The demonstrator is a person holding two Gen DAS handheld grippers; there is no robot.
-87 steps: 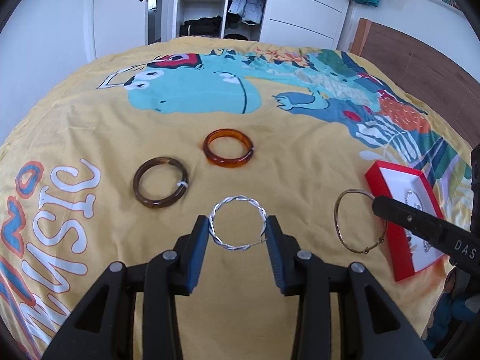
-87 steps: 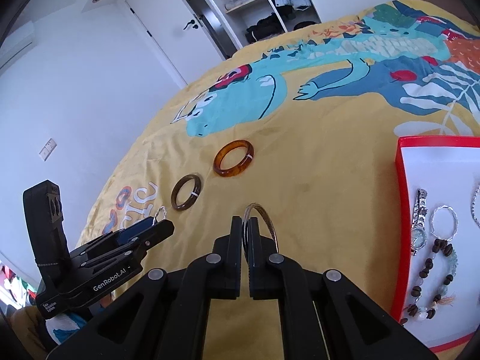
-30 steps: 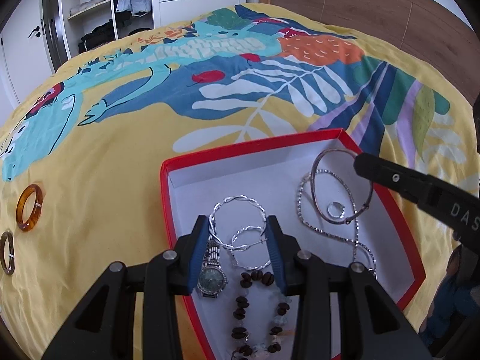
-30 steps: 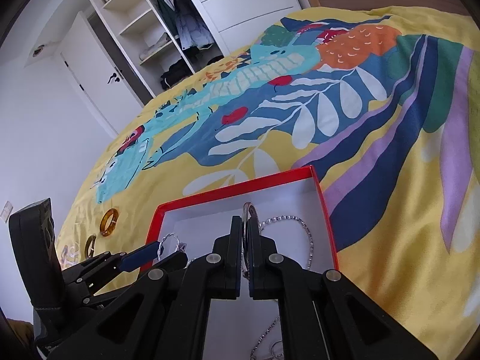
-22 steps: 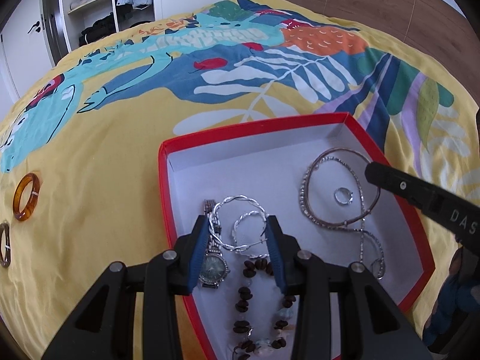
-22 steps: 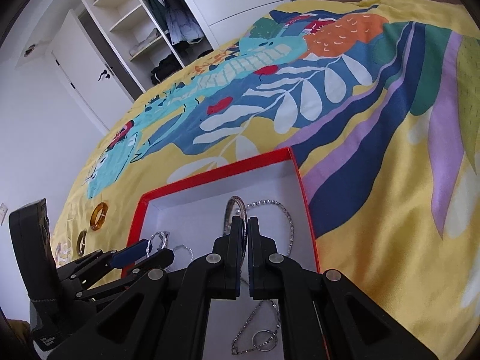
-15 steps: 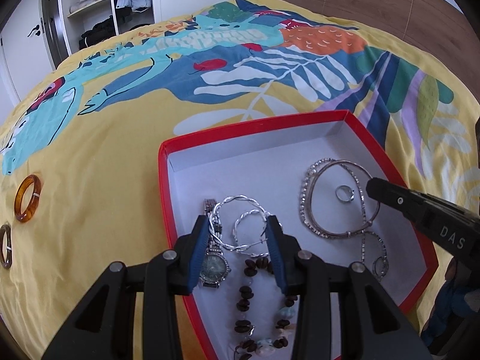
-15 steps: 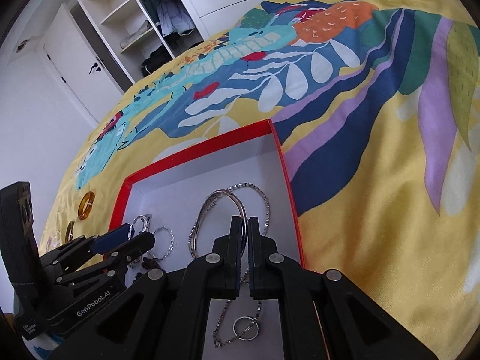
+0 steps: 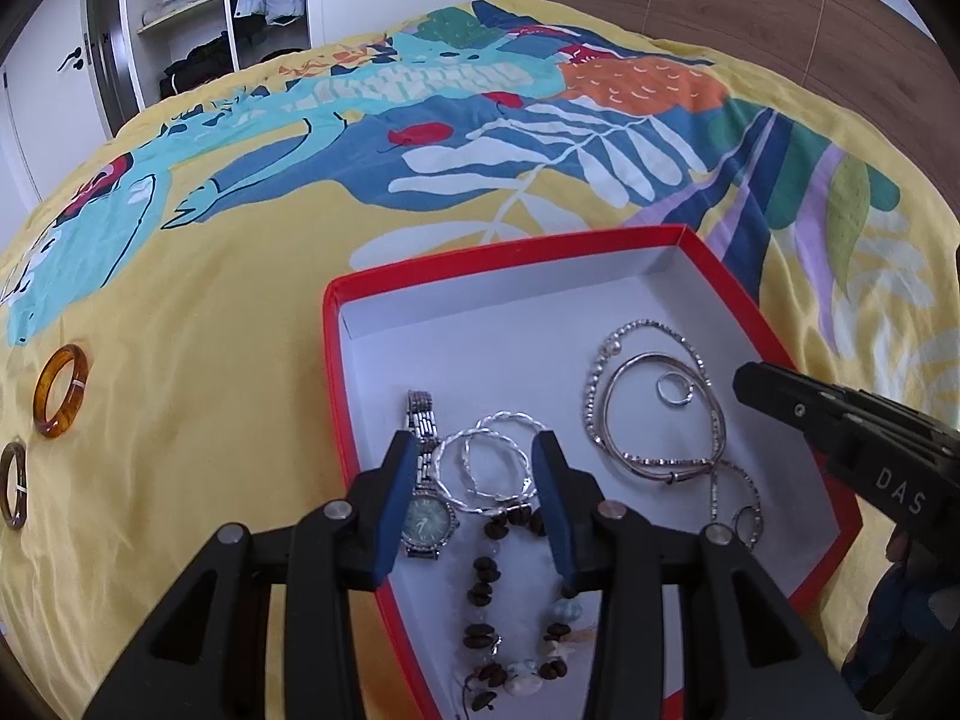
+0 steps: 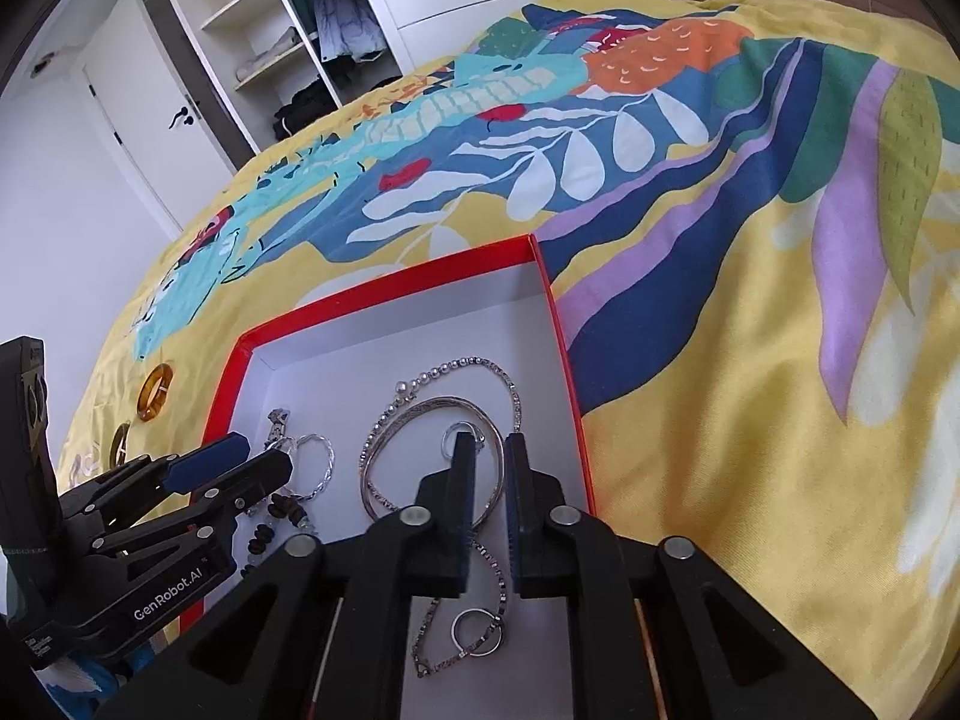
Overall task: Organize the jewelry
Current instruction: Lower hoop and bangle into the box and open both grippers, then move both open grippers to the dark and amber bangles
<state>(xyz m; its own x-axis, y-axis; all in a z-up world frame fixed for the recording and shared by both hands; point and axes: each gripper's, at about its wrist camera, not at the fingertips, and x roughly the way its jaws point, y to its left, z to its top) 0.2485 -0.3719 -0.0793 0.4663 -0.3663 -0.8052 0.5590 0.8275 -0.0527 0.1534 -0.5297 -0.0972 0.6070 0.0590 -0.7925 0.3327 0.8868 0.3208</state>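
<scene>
Nearest in the left wrist view, the left tongs (image 9: 477, 468) hover low over the near left part of the red cardboard box with white inside (image 9: 333, 360). The blue pads stand apart, and the twisted silver bangle (image 9: 474, 471) lies between them on the box floor. It seems released, though I cannot tell if one pad touches it. It overlaps a second thin silver bangle (image 9: 510, 450). Just left lies the silver wristwatch with green dial (image 9: 427, 516), and near them the dark wooden bead bracelet (image 9: 480, 594).

In the right wrist view, the right tongs (image 10: 485, 468) are opened a little over the right part of the box. The plain thin metal bangle (image 10: 420, 414) rests flat below them, on the silver chain necklace (image 10: 510, 387) and around a small silver ring (image 9: 675, 387). My judgement is that both bangles are laid here so the silver pieces stay together.

The red walls are low, so both tongs should rise straight up before they move away. Far left, on the yellow printed bed cover (image 9: 210, 330), the amber resin bangle (image 9: 60, 390) and the dark brown bangle (image 9: 13, 486) wait, well apart from the box. The cover between is free for the way there. The far half of the box floor is open for them.
</scene>
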